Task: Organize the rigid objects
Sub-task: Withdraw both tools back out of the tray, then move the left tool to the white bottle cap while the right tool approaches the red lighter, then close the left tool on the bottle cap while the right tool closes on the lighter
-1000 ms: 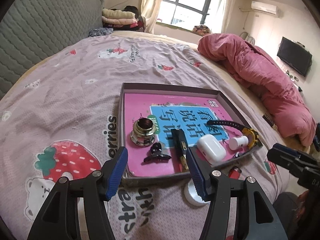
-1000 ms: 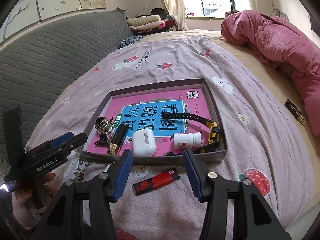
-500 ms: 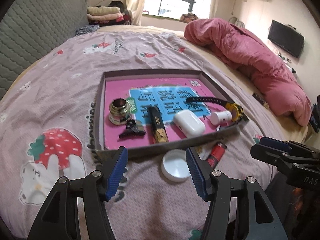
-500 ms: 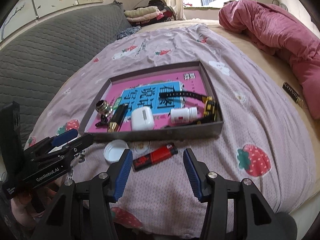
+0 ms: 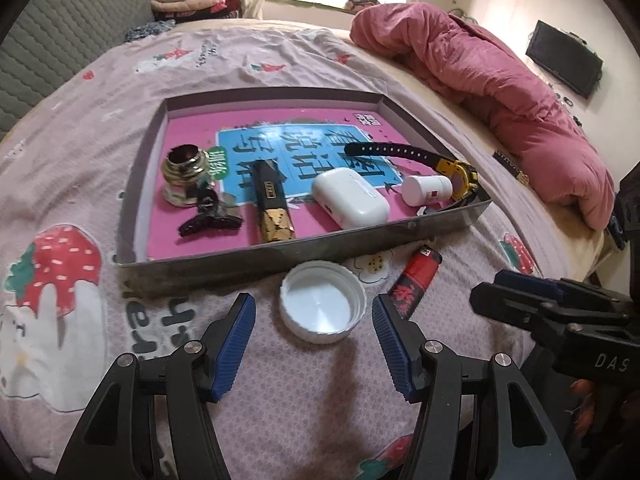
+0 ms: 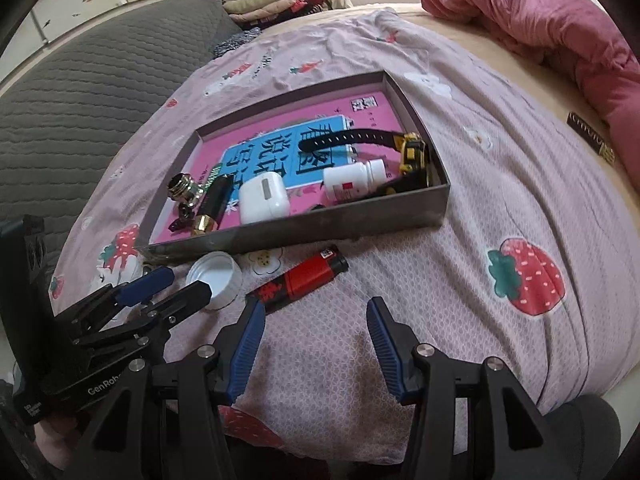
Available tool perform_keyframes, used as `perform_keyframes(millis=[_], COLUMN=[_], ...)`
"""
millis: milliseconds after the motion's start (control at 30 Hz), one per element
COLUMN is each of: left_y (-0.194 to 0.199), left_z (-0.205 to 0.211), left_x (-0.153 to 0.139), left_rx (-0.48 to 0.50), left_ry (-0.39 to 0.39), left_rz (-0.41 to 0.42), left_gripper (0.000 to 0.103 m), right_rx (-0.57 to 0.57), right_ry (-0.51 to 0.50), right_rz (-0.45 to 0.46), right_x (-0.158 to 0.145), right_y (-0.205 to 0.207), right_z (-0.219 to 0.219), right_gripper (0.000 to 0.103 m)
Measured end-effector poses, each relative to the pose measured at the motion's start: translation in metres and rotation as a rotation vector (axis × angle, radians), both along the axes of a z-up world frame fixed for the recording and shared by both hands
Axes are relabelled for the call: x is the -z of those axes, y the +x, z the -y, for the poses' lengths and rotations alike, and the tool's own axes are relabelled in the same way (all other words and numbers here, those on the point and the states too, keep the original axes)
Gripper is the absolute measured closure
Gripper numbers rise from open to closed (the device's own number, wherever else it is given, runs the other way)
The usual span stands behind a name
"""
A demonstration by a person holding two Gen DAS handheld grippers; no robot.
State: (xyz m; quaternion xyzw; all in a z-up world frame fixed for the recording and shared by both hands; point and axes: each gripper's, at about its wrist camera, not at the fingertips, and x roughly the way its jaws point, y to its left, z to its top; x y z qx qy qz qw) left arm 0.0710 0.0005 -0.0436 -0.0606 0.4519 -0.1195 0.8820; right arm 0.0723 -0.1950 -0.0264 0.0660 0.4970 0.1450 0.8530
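Tray (image 5: pixel 280 258) on bed (image 5: pixel 80 120) already holds watch (image 5: pixel 456 172), earbud case (image 5: pixel 350 198), pill bottle (image 5: pixel 426 190). White cap (image 5: pixel 323 307), red lighter (image 6: pixel 300 282) left outside, near edge. Left hand-held gripper (image 5: pixel 312 322) wide, straddling cap; right hand-held gripper (image 6: pixel 316 330) wide, empty, near lighter.

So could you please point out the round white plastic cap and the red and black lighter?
Round white plastic cap (image 5: pixel 322 307): left wrist view, inner floor of the cap.
Red and black lighter (image 6: pixel 301 282): right wrist view, red middle of the body.
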Motion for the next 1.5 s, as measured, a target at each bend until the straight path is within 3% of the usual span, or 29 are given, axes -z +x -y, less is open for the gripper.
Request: perform_keyframes(millis=[200,367,533,667,800,933,1167,1333,1500], left_y=[0.011,0.014,0.016,0.017,0.018,0.019,0.021,0.022,0.025], left_z=[0.007,0.010,0.006,0.005,0.009,0.010,0.021,0.018,0.007], left_x=[0.013,0.017,0.018,0.019,0.021,0.025,0.029,0.029,0.025], left_rx=[0.016,0.035,0.040,0.049,0.061,0.062,0.074,0.068,0.043], left_ry=[0.040,0.090,0.070,0.066,0.079,0.081,0.136,0.110,0.042], left_rz=[-0.025,-0.014,-0.025,-0.028,-0.028,-0.030,-0.013,-0.011,-0.019], left_gripper=[0.041,0.033,0.033,0.033,0.033,0.031,0.031,0.033,0.051], right_rx=[0.027,0.062,0.118,0.139,0.146,0.139,0.117,0.105,0.093], right_ry=[0.025,0.014,0.021,-0.010,-0.104,-0.140,-0.055,0.002,-0.002], right_rz=[-0.065,-0.107,-0.141,-0.165,-0.179,-0.147,-0.101,-0.067,-0.023], right_x=[0.014,0.022,0.031,0.035,0.041,0.043,0.036,0.030,0.018], right_y=[0.014,0.029,0.040,0.049,0.058,0.055,0.042,0.033,0.027], right_z=[-0.004,-0.013,-0.024,-0.035,-0.052,-0.054,-0.030,-0.013,-0.006], right_gripper=[0.051,0.051,0.051,0.049,0.049,0.060,0.078,0.083,0.089])
